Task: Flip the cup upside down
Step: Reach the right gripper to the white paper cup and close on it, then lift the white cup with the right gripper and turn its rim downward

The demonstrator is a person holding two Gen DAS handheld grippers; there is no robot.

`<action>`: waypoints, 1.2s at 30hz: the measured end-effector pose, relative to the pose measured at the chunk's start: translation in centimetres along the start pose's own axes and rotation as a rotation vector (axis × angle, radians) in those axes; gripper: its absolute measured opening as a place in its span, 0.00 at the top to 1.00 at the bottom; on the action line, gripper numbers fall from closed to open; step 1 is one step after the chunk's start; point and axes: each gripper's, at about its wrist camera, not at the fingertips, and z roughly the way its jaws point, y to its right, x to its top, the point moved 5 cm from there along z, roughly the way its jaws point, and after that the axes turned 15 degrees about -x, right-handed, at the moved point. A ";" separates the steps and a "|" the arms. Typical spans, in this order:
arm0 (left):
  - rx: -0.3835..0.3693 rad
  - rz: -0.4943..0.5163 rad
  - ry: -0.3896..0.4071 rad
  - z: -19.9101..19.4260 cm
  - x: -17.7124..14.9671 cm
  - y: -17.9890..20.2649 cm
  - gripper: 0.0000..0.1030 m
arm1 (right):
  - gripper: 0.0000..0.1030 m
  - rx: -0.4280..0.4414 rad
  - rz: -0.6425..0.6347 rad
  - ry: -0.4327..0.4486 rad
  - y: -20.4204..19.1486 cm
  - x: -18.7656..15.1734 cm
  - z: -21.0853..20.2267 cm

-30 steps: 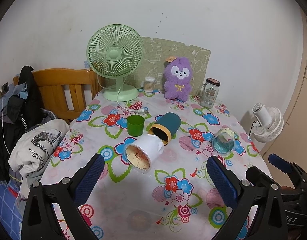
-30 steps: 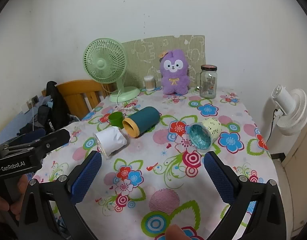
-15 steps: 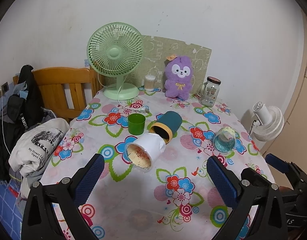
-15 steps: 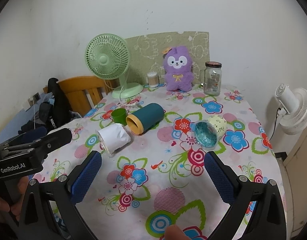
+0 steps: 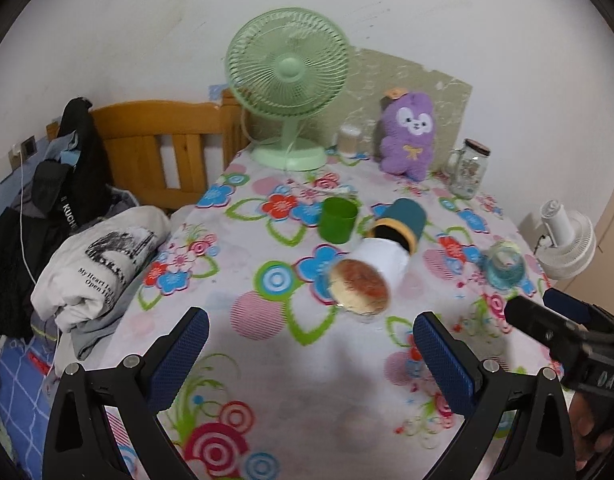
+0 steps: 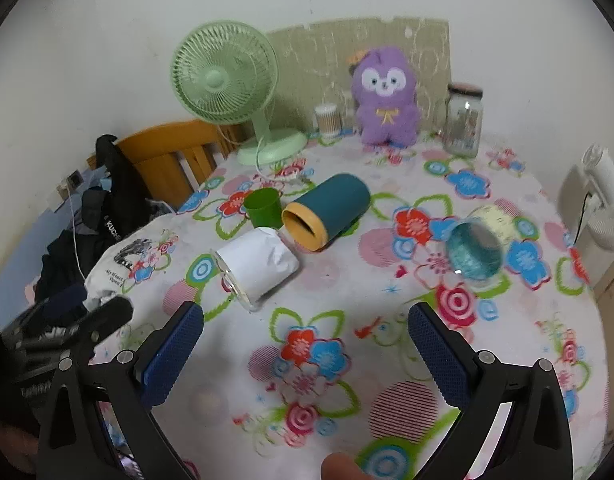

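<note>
Several cups sit on the flowered tablecloth (image 5: pixel 267 360). A white cup (image 5: pixel 371 272) lies on its side, mouth toward me; it also shows in the right wrist view (image 6: pixel 259 264). A teal cup with a yellow rim (image 5: pixel 403 224) (image 6: pixel 327 212) lies on its side behind it. A small green cup (image 5: pixel 339 220) (image 6: pixel 263 210) stands upright. A pale cup with a blue inside (image 5: pixel 503 266) (image 6: pixel 479 248) lies on its side at the right. My left gripper (image 5: pixel 311 356) is open and empty, near the white cup. My right gripper (image 6: pixel 307 354) is open and empty above the cloth.
A green desk fan (image 5: pixel 287 80), a purple plush toy (image 5: pixel 407 136), a glass jar (image 5: pixel 467 170) and a small container (image 5: pixel 349 140) stand at the table's back. A wooden chair (image 5: pixel 167 148) with clothes (image 5: pixel 103 256) is at the left. A white fan (image 5: pixel 567 240) stands at the right.
Both grippers have moved forward and lower toward the table, so the cups appear nearer. The left gripper has closed in on the white cup. No cup has moved.
</note>
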 end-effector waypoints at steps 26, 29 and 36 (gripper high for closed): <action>0.014 0.103 -0.100 4.4 0.9 -2.8 0.00 | 0.00 0.037 0.219 -0.389 -6.7 2.8 13.0; 0.005 0.093 -0.101 4.5 0.8 -2.7 0.00 | 0.02 0.055 0.233 -0.408 -7.1 2.8 13.6; -0.006 0.083 -0.097 4.0 0.6 -2.2 0.00 | 0.16 0.118 0.247 -0.447 -8.6 3.3 14.9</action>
